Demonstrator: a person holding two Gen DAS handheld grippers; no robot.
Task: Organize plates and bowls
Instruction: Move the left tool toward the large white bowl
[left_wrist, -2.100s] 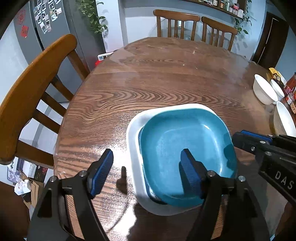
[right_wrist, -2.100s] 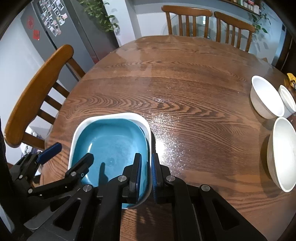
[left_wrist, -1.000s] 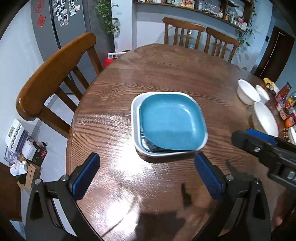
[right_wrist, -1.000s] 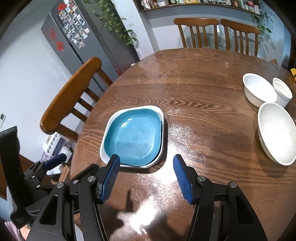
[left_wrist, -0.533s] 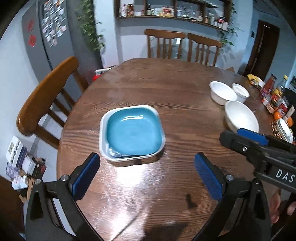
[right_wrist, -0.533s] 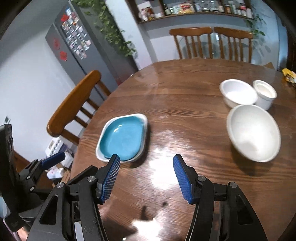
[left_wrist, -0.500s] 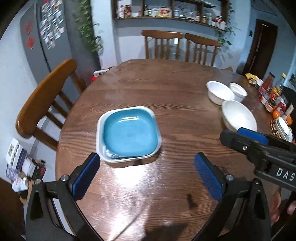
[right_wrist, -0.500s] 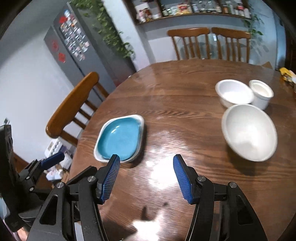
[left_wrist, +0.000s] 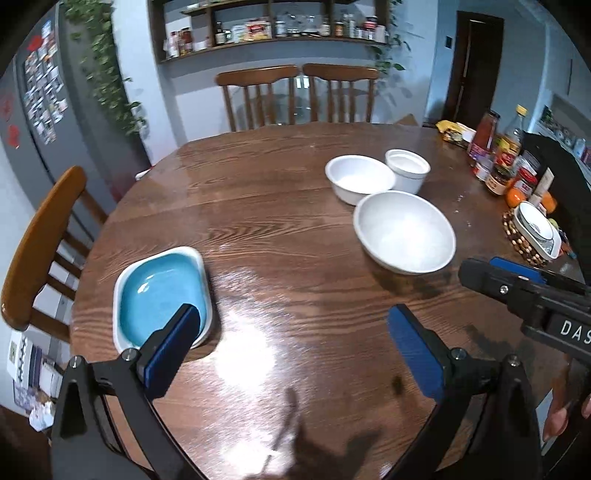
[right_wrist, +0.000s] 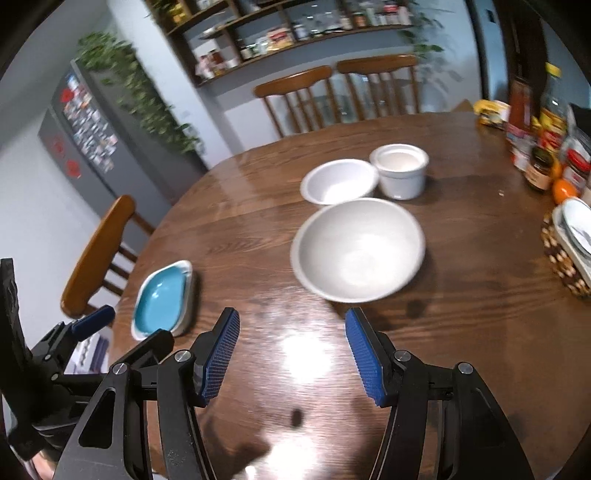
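Glossy wood-grain table (left_wrist: 280, 206) | square blue plate (left_wrist: 159, 295) | round white bowl (left_wrist: 404, 232)

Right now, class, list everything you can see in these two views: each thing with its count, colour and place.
Table: one, brown wood, round.
Blue plate: one, blue, stacked in a white plate, table's left edge.
Large bowl: one, white, right of centre.
Medium bowl: one, white, behind it.
Small pot: one, white, beside the medium bowl.
Chairs: three, brown, two behind, one left.
Jars and bottles: several, mixed colours, right edge.
Left gripper: one, black, blue pads, open, empty.
Right gripper: one, same colours, open, empty.
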